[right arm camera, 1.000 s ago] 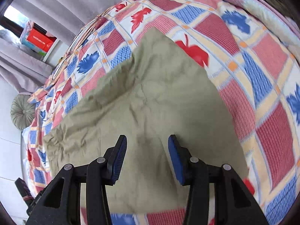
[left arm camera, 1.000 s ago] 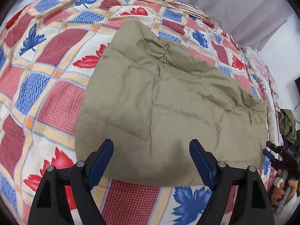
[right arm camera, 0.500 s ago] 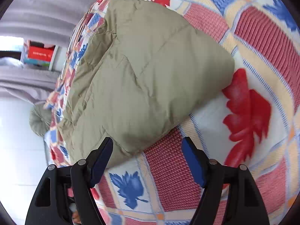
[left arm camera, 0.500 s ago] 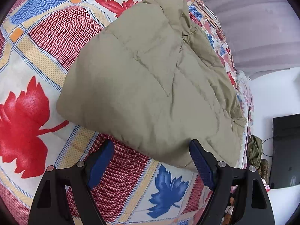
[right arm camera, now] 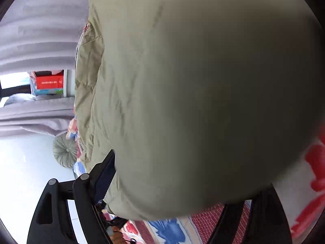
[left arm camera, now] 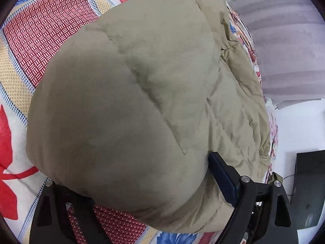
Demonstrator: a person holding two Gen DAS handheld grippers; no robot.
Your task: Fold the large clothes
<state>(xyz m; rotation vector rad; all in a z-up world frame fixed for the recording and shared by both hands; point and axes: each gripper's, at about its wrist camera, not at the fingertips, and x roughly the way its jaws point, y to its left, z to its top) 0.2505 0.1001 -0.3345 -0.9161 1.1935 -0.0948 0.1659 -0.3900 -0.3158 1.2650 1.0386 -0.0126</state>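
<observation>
Lying on the patterned quilt (left arm camera: 36,40), the olive padded jacket (left arm camera: 126,101) bulges between both your claws. Your left gripper (left arm camera: 134,185) and right gripper (right arm camera: 182,183) are opening wide, pads straddling its near edge without clamping it.

A bedspread (left arm camera: 40,32) with red checked squares, red leaves and blue leaves covers the bed. Grey curtains (left arm camera: 284,46) hang behind it. A black screen (left arm camera: 308,191) stands near the white wall. In the right wrist view, a round grey cushion (right arm camera: 65,152) lies beside the bed, and a red box (right arm camera: 48,82) stands between the grey curtains.
</observation>
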